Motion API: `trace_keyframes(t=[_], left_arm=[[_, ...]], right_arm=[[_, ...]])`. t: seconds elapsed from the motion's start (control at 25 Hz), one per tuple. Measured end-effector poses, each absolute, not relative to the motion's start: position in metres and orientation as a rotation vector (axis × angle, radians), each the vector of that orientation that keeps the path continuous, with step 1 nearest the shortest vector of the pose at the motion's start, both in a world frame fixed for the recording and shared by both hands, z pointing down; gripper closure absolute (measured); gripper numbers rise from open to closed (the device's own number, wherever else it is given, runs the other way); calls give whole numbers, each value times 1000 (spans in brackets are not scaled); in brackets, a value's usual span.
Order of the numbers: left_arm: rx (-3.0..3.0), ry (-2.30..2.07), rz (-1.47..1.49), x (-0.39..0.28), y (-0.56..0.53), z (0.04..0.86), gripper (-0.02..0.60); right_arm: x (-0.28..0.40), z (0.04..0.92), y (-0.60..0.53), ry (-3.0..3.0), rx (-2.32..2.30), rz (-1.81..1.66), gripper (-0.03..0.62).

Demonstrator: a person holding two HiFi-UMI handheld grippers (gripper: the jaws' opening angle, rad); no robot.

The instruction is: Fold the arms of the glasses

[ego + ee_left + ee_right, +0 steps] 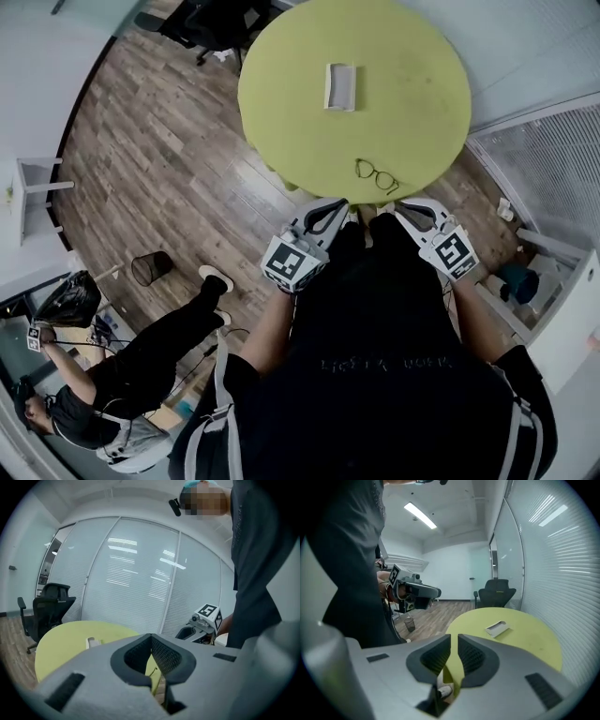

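Two grippers hover just off the near edge of the round yellow-green table [281,103] in the head view, left gripper [330,208] and right gripper [410,210] side by side. The glasses [377,175] lie on the table close to that edge, arms unfolded, apart from both grippers. A white case [339,86] sits toward the table's middle, and a wire wastebasket [150,268] stands on the floor, well away from the table. From the left gripper view, its jaws are pressed together at the tips, with nothing between them. From the right gripper view, its jaws are all but together with only a thin slit, holding nothing, and an office chair [497,591] stands beyond the table.
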State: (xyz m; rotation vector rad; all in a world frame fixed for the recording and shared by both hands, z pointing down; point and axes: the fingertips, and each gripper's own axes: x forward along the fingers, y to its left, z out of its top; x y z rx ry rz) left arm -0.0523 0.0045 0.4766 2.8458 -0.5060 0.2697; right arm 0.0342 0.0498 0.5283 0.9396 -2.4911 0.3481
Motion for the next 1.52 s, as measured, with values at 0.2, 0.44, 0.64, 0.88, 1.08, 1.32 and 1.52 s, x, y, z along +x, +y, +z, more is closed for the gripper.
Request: trace_keyframes(t=[0.2, 0.44, 0.64, 0.88, 1.08, 1.32, 1.52], left_arm=[[2818, -522, 319, -42, 5, 491, 563], [2817, -521, 364, -33, 8, 499, 565], [2788, -563, 375, -34, 6, 505, 563], [2735, -631, 328, -49, -3, 504, 563], [2636, -675, 216, -56, -9, 507, 563], [2601, -697, 203, -57, -14, 505, 564], [2589, -704, 199, -57, -12, 508, 563]], right_arm=[[40, 553, 44, -2472, 856, 388, 560], [42, 585, 40, -2388, 678, 305, 560], [47, 608, 35, -2328, 603, 273, 560], [44, 626, 31, -2281, 499, 250, 560], [46, 636, 29, -2249, 462, 237, 560], [50, 652, 28, -2172, 392, 142, 560], [49, 663, 28, -2141, 369, 112, 560]])
